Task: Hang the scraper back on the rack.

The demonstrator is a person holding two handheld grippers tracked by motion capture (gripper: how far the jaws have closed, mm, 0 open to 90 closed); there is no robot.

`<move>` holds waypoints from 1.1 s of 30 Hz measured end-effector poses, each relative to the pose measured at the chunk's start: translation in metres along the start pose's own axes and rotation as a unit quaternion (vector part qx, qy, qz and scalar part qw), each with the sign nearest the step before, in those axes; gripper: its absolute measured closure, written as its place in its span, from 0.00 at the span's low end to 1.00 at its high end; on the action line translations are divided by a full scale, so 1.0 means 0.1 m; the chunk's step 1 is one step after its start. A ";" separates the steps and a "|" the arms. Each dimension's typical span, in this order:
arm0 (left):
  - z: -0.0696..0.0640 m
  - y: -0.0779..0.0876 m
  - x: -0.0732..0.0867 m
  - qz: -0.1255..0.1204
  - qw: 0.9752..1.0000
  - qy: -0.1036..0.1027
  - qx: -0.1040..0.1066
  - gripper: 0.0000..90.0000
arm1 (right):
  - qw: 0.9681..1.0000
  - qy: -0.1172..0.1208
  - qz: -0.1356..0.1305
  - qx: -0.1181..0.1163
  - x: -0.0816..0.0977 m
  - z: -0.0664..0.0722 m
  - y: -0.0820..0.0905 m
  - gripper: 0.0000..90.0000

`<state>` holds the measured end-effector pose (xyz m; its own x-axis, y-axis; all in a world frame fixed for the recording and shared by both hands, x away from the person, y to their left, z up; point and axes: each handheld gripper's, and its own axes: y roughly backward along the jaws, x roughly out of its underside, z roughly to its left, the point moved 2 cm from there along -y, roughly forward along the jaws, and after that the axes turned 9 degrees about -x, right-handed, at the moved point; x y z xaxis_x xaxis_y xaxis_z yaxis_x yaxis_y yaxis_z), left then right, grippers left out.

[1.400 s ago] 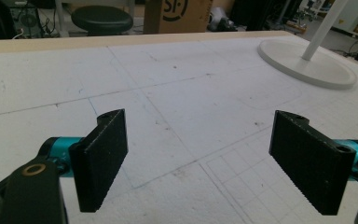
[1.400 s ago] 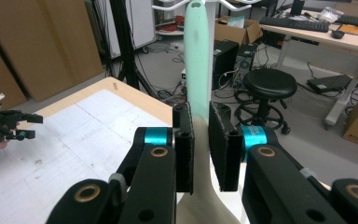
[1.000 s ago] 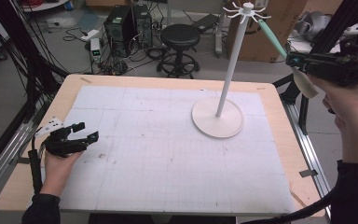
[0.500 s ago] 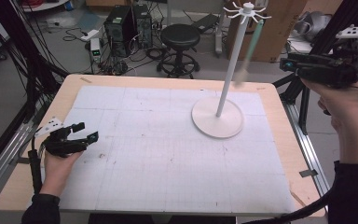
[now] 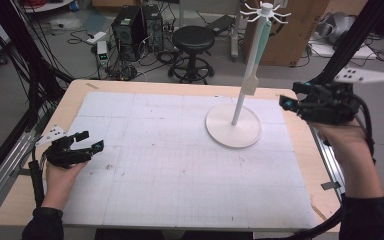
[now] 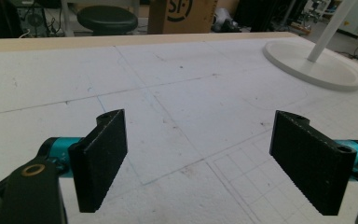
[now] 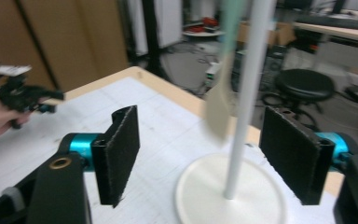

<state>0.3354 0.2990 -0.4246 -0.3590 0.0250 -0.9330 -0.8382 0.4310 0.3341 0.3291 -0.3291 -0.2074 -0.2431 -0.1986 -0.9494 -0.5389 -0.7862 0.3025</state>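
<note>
While the left tool (image 5: 82,145) rests low on the counter (image 5: 180,195) with jaws spread and empty, a spatula (image 5: 256,55) hangs from the white stand (image 5: 240,105), and the right tool (image 5: 300,102) hovers beside it, jaws wide, gripping nothing.

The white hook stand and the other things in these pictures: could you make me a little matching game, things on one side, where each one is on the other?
Things:
1. pale green-handled spatula with cream blade
2. round black stool
3. left gripper
4. right gripper

Places:
A. on the floor beyond the table
B. held above the table's right edge, jaws open
C. hanging from the tall white hook stand
D. low over the white mat, near the table's left edge, jaws open

Pairs: 1-C, 2-A, 3-D, 4-B
</note>
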 end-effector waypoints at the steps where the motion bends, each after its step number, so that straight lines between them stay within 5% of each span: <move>1: 0.01 0.01 0.00 0.002 1.000 -0.003 -0.001 0.22 | 1.000 -0.001 -0.002 -0.002 0.08 0.00 -0.03 0.27; 18: 0.03 0.07 0.03 -0.002 1.000 0.002 -0.004 0.22 | 0.999 -0.027 -0.019 -0.001 1.29 -0.09 -0.42 0.19; 33: 0.00 0.02 0.04 -0.004 1.000 0.000 0.001 0.22 | 0.998 -0.057 0.009 0.028 1.67 -0.23 -0.55 0.19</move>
<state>0.3320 0.2999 -0.4273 -0.3517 0.0219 -0.9359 -0.8404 0.4330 0.3259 0.3366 -0.3326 -0.3849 -0.3412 -0.1417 -0.9292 -0.5774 -0.7485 0.3262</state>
